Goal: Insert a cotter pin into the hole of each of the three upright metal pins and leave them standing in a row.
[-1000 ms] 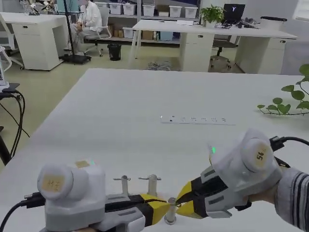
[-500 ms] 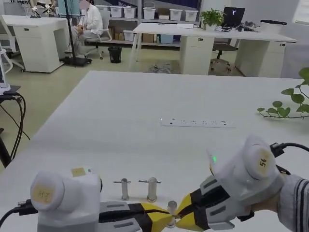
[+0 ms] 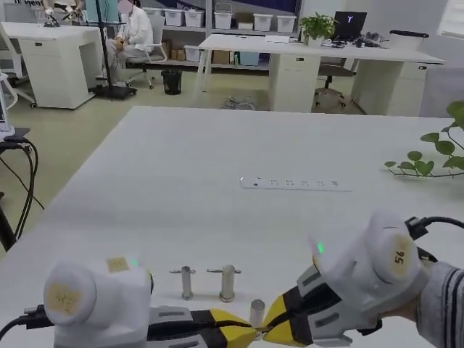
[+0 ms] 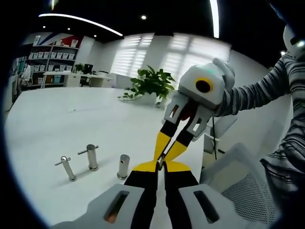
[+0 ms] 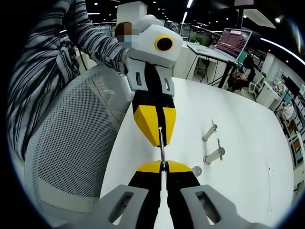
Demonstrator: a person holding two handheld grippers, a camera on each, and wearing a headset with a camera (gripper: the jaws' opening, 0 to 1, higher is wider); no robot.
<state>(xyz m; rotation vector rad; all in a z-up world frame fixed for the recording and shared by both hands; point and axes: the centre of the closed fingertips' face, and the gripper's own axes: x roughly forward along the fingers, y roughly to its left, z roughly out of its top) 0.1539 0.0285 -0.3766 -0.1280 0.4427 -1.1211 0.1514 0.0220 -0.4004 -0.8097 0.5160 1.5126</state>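
Three upright metal pins stand in a row near the table's front edge. Two of them point(image 3: 187, 281) point(image 3: 228, 282) carry a cotter pin crosswise through the top. The third pin point(image 3: 257, 312) stands bare, just beyond the gripper tips. My left gripper point(image 3: 243, 334) and right gripper point(image 3: 274, 328) meet tip to tip in front of it. A thin cotter pin point(image 5: 161, 147) runs between the two sets of yellow tips. Both my right gripper point(image 5: 162, 167) and my left gripper point(image 4: 160, 166) look shut on it. The bare pin point(image 4: 124, 166) is left of the tips in the left gripper view.
A white power strip point(image 3: 296, 182) lies mid-table. A trailing green plant point(image 3: 435, 156) sits at the right edge. A mesh chair point(image 5: 71, 157) stands close to the table's near edge. A person sits at desks far back point(image 3: 136, 32).
Both grippers, still tip to tip, have drawn slightly back toward the front edge, so the bare third pin now stands free beyond the tips. The head camera shifted a little.
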